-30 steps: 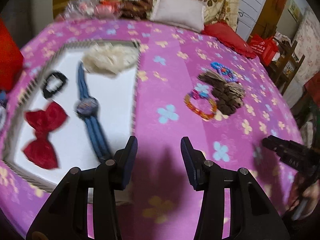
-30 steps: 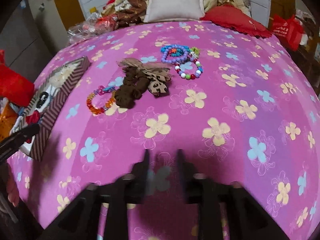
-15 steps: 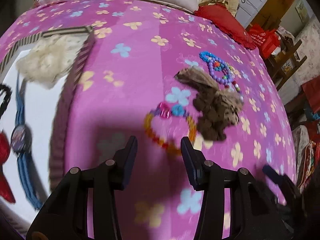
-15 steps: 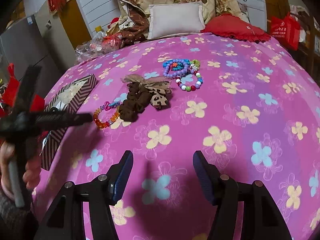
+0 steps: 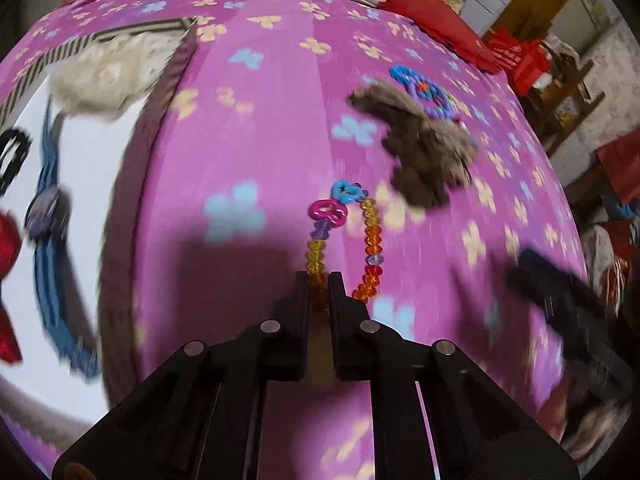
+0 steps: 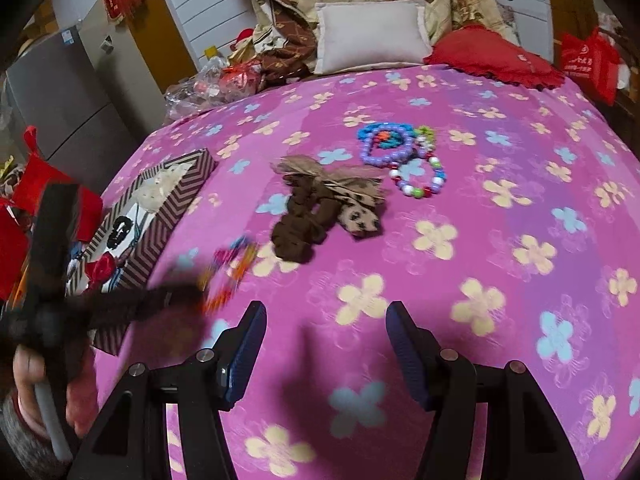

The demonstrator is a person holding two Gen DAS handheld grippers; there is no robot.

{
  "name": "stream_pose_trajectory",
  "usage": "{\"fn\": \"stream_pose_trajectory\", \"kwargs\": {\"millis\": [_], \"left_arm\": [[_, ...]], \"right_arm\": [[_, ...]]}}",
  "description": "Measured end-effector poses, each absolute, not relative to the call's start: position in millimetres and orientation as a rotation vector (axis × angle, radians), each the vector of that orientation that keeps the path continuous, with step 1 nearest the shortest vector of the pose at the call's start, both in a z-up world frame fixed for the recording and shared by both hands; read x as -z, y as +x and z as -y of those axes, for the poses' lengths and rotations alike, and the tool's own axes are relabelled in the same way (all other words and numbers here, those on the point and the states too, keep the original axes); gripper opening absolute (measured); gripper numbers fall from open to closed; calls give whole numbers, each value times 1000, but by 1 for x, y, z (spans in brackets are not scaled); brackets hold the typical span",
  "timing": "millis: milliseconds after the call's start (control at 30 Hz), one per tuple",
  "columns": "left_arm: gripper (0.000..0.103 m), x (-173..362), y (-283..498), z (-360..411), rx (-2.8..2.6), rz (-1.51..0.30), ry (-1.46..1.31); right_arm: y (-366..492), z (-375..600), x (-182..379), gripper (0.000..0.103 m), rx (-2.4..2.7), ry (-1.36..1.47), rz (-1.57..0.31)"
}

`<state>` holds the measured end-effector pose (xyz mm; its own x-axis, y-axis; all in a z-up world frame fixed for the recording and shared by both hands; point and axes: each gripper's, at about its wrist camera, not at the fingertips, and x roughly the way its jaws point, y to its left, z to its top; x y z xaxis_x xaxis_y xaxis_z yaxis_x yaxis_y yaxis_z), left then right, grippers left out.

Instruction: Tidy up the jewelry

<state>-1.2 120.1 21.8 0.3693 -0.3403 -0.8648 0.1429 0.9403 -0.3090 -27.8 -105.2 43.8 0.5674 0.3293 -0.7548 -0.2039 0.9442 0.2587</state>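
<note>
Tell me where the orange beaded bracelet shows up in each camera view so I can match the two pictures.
Left wrist view: the orange beaded bracelet sits just below center, its near end pinched in the left gripper.
Right wrist view: the bracelet is a blurred streak at lower left, at the tip of the left gripper.
Shared landmark: the brown hair bow beyond it.

Pink flowered bed cover (image 6: 500,240) held striped box (image 6: 160,216) at left edge, brown fabric bows (image 6: 324,204) & bead bracelets (image 6: 400,156) mid-bed.
</note>
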Motion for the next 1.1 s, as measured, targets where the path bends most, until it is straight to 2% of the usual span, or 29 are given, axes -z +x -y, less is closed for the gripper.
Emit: {"fn": "stream_pose_trajectory", "kwargs": {"millis": [133, 367, 500, 533, 600, 633, 667, 700, 1100], "left_arm": [[8, -20, -12, -124, 346, -1130, -206], [19, -17, -3, -129, 417, -1092, -289], [21, -17, -2, -124, 421, -1060, -284], [21, -17, -2, -122, 413, -1052, -280], [19, -19, -6, -115, 390, -1038, -229], [7, -18, -7, -112, 383, -1046, -198], [7, -19, -10, -110, 389, -1047, -187], [7, -20, -14, -109, 396, -1050, -185], [7, -92, -52, -127, 451, -853, -205]], "right_arm": [[-1, 84, -38, 60, -321, 138, -949], [46, 56, -19, 60, -275, 153, -1005], [54, 49, -17, 60, -232, 124, -995], [55, 48, -17, 58, -223, 108, -993], [56, 45, -16, 40, -197, 59, -982], [55, 44, -16, 36, -191, 33, -977], [55, 44, -16, 27, -188, 15, -974], [54, 46, -16, 23, -184, 8, -978], [0, 76, -56, 19, -211, 117, -936]]}}
